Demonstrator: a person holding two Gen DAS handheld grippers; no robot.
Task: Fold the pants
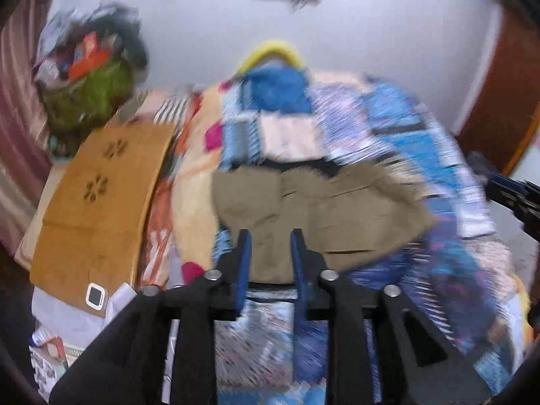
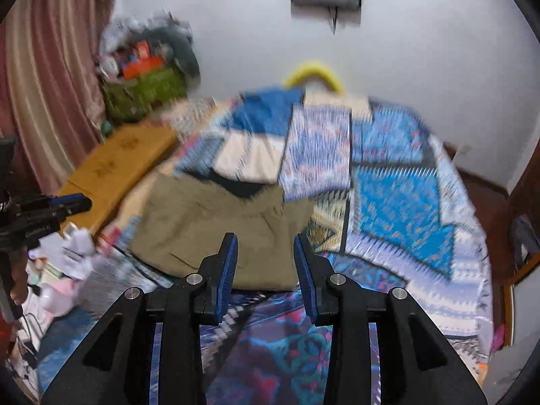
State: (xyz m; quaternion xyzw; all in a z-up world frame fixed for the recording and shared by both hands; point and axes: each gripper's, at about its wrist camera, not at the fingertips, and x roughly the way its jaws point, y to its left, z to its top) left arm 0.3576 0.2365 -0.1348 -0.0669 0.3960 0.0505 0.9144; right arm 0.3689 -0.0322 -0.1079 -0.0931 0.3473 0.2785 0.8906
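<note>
Pants (image 1: 314,216) lie folded in a khaki bundle on the patterned bedspread (image 1: 405,128), just ahead of both your claws. Your left claw (image 1: 270,236) hangs parted and empty over the near edge — your right claw (image 2: 265,239) likewise, fingers wide apart, gripping nothing. Both views are motion-blurred.

Khaki pants (image 1: 314,216) lie folded, compact, on the patterned bedspread (image 1: 422,141).
</note>
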